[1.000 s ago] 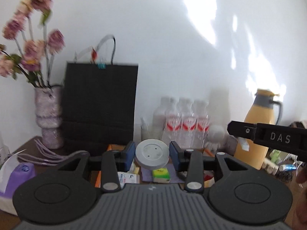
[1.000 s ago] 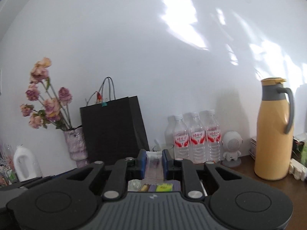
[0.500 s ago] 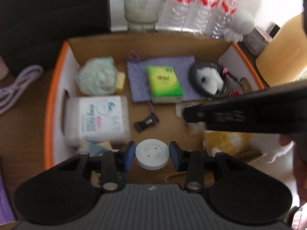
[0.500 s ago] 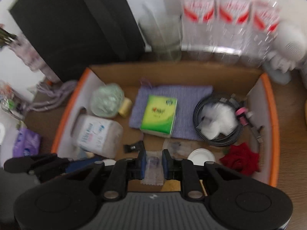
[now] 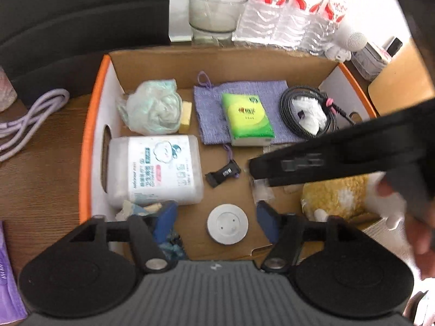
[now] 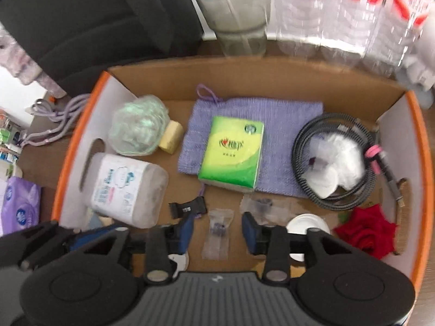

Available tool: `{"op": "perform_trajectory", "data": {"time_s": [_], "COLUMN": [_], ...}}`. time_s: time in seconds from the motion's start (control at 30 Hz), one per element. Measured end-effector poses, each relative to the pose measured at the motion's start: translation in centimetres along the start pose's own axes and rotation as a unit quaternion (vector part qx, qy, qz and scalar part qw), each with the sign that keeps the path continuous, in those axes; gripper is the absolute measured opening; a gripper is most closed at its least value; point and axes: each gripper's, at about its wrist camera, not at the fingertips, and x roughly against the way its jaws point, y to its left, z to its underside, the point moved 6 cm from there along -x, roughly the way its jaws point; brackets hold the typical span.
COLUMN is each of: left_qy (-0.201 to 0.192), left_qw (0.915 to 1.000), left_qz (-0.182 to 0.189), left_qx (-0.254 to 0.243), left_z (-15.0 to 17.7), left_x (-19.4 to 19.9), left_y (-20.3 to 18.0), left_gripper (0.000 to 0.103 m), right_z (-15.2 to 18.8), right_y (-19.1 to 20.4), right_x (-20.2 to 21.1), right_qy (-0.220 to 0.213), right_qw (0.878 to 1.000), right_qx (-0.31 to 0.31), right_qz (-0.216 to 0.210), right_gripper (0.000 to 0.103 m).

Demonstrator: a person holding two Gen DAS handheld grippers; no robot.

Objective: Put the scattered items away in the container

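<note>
Both drops happen inside the cardboard box (image 5: pixel 274 62), which sits on the wooden table (image 5: pixel 46 146).

Left hand-held gripper (image 5: pixel 217 221): jaws opening, blue pads standing clear on both sides of the white round disc (image 5: pixel 227 227). Disc lies flat on the box floor near the front wall, between the pads but not pressed, so it's released. Looks like a hard plastic puck: light, stiff, smooth. If it needs re-taking, pinch across the rim at the widest pt; flat faces prob slippery and too low to get under.

Right hand-held gripper (image 6: pixel 217 231): jaws also opening, w/ the small clear packet (image 6: pixel 217 235) lying between the pads, apart from both. Packet is thin film w/ a few dark bits inside; v. light, floppy, crinkly. Best hold is mid-body where the contents give some bulk; edges would prob fold and slip.

Already in the box:
- green tissue pack (image 6: pixel 232 153) on the purple cloth (image 6: pixel 285 133), soft, squashy
- wipes tub (image 5: pixel 155 169), bulkiest, stiff, needs wide jaws
- coiled cable (image 6: pixel 334 160), springy, around a white wad
- red rose (image 6: pixel 365 231), fragile petals
- plush toy (image 5: pixel 334 198), soft

A purple pack (image 6: pixel 19 206) lies on the table outside the box's left wall; poss. next, soft and easy to dent.
</note>
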Motion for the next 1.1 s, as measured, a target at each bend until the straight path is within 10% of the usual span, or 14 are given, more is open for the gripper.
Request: {"op": "perform_trajectory", "data": {"time_s": [0.2, 0.5, 0.73, 0.93, 1.1], "left_qy": [-0.021, -0.052, -0.212, -0.32, -0.327], "left_qw": [0.9986, 0.9945, 0.9669, 0.9402, 0.9386], "left_qz": [-0.043, -0.082, -0.138, -0.117, -0.104], "left_qx": [0.024, 0.039, 0.032, 0.02, 0.031], "left_z": [-0.7, -0.5, 0.2, 2.3, 2.5], "left_x": [1.7, 5.6, 11.0, 12.8, 12.4], "left_y": [-0.1, -0.5, -0.6, -1.1, -1.0], "left_gripper": [0.102, 0.103, 0.103, 0.103, 0.103], "right_z": [1.1, 3.7, 5.3, 8.0, 8.2], "right_y": [-3.0, -5.2, -3.3, -1.7, -1.7], "right_x": [5.6, 8.9, 10.4, 13.7, 13.1], "right_qy": [-0.037, -0.051, -0.115, -0.333, -0.353], "right_qw": [0.997, 0.996, 0.992, 0.942, 0.933], "right_qx": [-0.006, -0.025, -0.033, 0.031, 0.039], "right_qz": [0.066, 0.068, 0.045, 0.042, 0.051], "right_gripper": [0.067, 0.076, 0.089, 0.094, 0.094]}}
